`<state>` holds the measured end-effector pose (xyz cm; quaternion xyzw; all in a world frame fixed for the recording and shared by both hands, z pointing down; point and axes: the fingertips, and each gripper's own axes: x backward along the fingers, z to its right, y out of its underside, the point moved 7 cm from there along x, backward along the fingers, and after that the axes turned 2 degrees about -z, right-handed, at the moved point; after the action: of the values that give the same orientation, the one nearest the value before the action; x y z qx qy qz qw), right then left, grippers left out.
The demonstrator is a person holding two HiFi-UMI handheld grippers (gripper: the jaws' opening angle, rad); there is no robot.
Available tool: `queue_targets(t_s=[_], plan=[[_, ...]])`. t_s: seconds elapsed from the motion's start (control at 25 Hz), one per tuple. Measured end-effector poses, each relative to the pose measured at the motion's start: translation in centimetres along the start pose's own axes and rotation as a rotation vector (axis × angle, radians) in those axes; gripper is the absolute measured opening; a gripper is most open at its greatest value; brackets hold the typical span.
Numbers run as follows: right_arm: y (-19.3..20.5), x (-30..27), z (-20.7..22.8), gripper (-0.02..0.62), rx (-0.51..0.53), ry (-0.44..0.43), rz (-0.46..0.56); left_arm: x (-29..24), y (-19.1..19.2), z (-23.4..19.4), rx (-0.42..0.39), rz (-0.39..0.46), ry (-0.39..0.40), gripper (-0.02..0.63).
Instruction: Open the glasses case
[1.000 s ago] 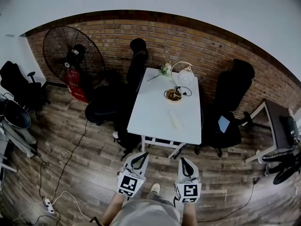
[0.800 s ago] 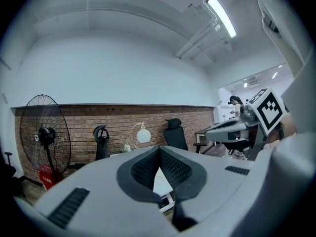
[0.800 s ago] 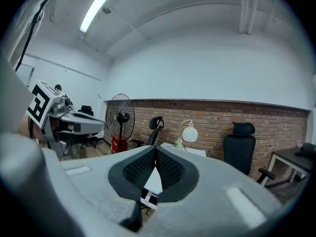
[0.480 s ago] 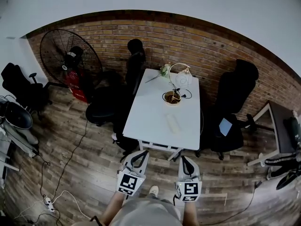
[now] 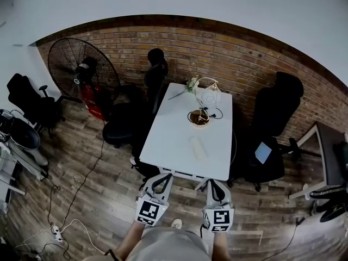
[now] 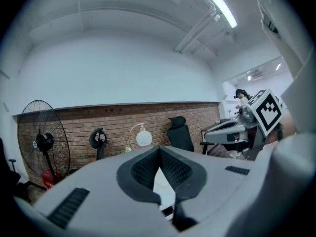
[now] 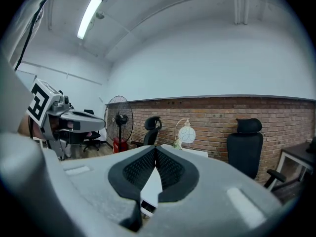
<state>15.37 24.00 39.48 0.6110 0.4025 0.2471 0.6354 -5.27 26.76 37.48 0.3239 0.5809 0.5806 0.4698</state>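
Observation:
The glasses case [image 5: 199,147], a pale oblong, lies closed near the middle of the white table [image 5: 168,145], in front of a round dish [image 5: 199,118] and a white globe lamp [image 5: 207,89]. Both grippers are held side by side short of the table's near edge, pointing at it. My left gripper [image 5: 162,178] is shut with nothing between its fingertips, which meet in the left gripper view [image 6: 159,149]. The right gripper [image 5: 213,183] is likewise shut and empty [image 7: 156,148]. The case does not show in either gripper view.
Black office chairs stand at the table's left [image 5: 122,124] and right [image 5: 272,118], and another [image 5: 156,69] at the far left corner. A large floor fan [image 5: 81,67] is by the brick wall. Cables and a power strip [image 5: 54,232] lie on the wooden floor. Another desk [image 5: 329,151] is at the right.
The table's near edge has come closer to both grippers, which now almost reach it. Both stay shut.

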Motion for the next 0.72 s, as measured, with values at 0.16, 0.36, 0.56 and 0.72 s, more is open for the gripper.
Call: queue_targets(t_s=[0.16, 0.36, 0.56, 0.72], plan=[[0.4, -0.8, 0.9, 0.005, -0.015, -0.02, 0.005, -0.5, 0.1, 0.3, -0.004, -0.02, -0.019, 0.002], [0.6, -1.7, 1.7, 0.005, -0.029, -0.043, 0.01, -1.4, -0.1, 0.4, -0.014, -0.029, -0.035, 0.002], [0.6, -2.8, 1.7, 0.006, -0.028, -0.062, 0.012, -1.6, 0.5, 0.1, -0.002, -0.042, -0.047, 0.002], [0.6, -3.5, 1.8, 0.006, -0.02, -0.06, 0.009, -2.5, 0.6, -0.6, 0.001, -0.034, -0.044, 0.002]])
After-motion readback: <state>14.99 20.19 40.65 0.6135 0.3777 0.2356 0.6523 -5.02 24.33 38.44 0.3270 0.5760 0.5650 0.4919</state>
